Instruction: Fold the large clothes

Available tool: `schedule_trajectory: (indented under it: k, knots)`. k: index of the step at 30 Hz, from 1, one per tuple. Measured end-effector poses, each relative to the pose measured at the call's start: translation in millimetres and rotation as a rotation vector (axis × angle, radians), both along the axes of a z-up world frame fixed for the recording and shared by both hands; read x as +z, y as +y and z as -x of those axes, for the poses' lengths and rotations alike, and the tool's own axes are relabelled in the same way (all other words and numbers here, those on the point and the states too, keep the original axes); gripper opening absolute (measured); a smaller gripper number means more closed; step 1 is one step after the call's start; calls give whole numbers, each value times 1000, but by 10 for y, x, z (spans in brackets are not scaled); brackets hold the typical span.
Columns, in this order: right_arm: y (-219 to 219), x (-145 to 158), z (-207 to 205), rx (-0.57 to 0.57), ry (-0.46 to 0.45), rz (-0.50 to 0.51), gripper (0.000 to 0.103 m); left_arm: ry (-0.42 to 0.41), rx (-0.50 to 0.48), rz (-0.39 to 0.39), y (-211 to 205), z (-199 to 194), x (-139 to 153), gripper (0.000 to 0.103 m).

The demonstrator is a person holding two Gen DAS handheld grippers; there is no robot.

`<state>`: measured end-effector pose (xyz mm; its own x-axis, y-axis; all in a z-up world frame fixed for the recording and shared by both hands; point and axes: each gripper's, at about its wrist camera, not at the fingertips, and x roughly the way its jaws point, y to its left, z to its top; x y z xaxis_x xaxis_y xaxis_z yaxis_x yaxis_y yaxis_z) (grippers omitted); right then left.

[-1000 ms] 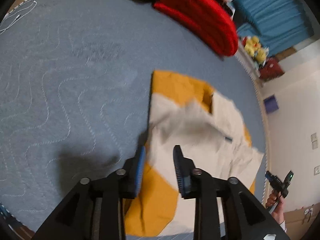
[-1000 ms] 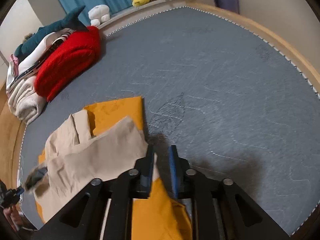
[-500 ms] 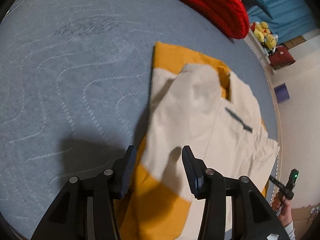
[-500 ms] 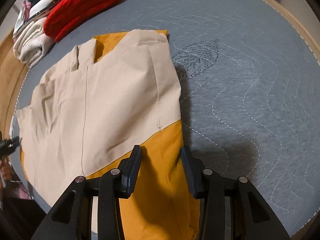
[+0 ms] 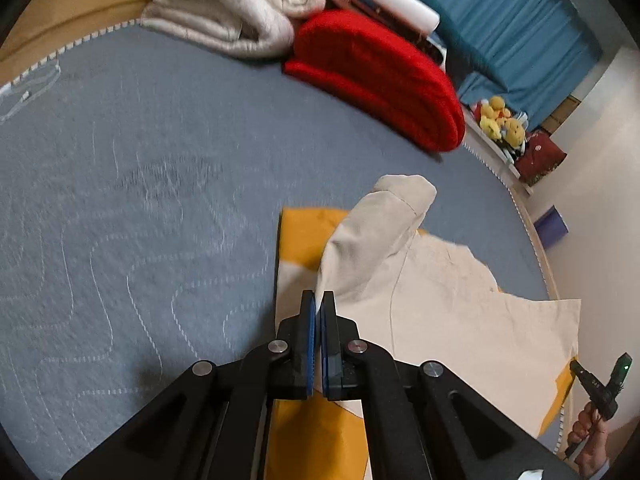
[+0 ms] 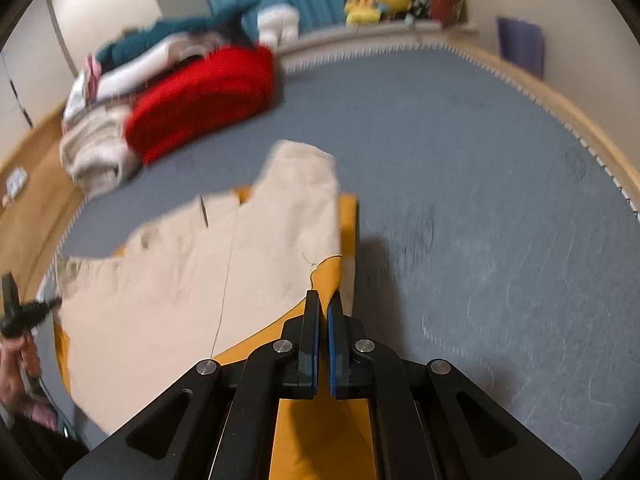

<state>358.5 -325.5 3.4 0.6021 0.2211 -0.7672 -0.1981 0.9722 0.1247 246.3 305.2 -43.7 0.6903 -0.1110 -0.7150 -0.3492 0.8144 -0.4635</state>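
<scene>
On the grey quilted bed cover (image 5: 120,208) lies the beige-and-mustard garment (image 5: 440,300), spread flat over most of its length, with one beige end lifted into a soft hump near the middle of the bed. The left gripper (image 5: 318,320) has its jaws pinched together on the garment's near edge, beige cloth running straight up out of the blue pads. Over on the other side, the right gripper (image 6: 323,320) shows jaws drawn narrow too, with the mustard edge passing between them. Around the garment there's plenty of clutter at the far side: a red knitted piece (image 5: 380,76), folded thick, sits beside a cream blanket (image 5: 228,12), rolled up, both well apart from the garment. Behind them hang blue curtains (image 5: 512,20), and yellow plush toys (image 5: 500,120) line a ledge by the bed's rim. A purple box (image 6: 520,44) stands against the wall. A white cable (image 5: 28,92) trails at the cover's edge. The stretch of bed between the garment and the pile lies bare.
</scene>
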Motion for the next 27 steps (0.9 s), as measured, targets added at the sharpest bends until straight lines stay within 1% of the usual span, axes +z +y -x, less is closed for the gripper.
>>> schedule_trajectory:
  k: [2, 3, 4, 5, 6, 7, 8, 9, 10, 11, 12, 14, 15, 18, 20, 22, 24, 27]
  knots:
    - [36, -55, -75, -28, -8, 29, 3, 16, 15, -9, -8, -61, -41, 1]
    - [40, -132, -130, -47, 6, 41, 3, 45, 18, -9, -12, -112, -103, 1]
    - [35, -206, -160, -61, 29, 50, 3, 98, 13, -4, -10, -173, -213, 0]
    - [53, -340, -241, -80, 79, 71, 3, 160, 2, 12, 1, -234, -337, 0]
    - [88, -501, -328, -100, 139, 101, 3, 239, 3, 20, 24, -288, -490, 0]
    - [82, -597, -385, -113, 176, 119, 3, 284, 15, 20, 35, -302, -582, 0]
    - [97, -706, -439, -124, 215, 137, 3, 293, 33, 32, 57, -320, -609, 0]
    - [118, -744, -484, -131, 226, 139, 3, 266, 45, 38, 75, -332, -564, 0]
    - [149, -734, -508, -134, 214, 140, 3, 218, 51, 31, 84, -352, -469, 0]
    - [195, -661, -523, -137, 174, 144, 2, 149, 48, 0, 75, -382, -321, 0]
    - [242, -546, -527, -137, 117, 144, 2, 98, 44, -29, 57, -404, -214, 0]
    - [306, -334, -525, -137, 9, 127, 2, 33, 41, -67, 21, -460, -81, 0]
    - [325, -247, -533, -141, -38, 120, 2, 18, 50, -74, 17, -489, -57, 0]
    - [378, -193, -620, -149, -96, 115, 2, 23, 93, -49, 94, -582, -144, 0]
    - [438, -264, -715, -147, -87, 118, 2, 44, 113, -35, 148, -664, -258, 0]
    - [501, -386, -820, -139, -66, 145, 2, 86, 118, -42, 165, -782, -412, 0]
    - [486, -583, -923, -132, -16, 182, 2, 141, 111, -37, 173, -881, -605, 0]
    - [403, -1048, -1139, -137, 133, 210, 2, 207, 90, -55, 123, -971, -833, 0]
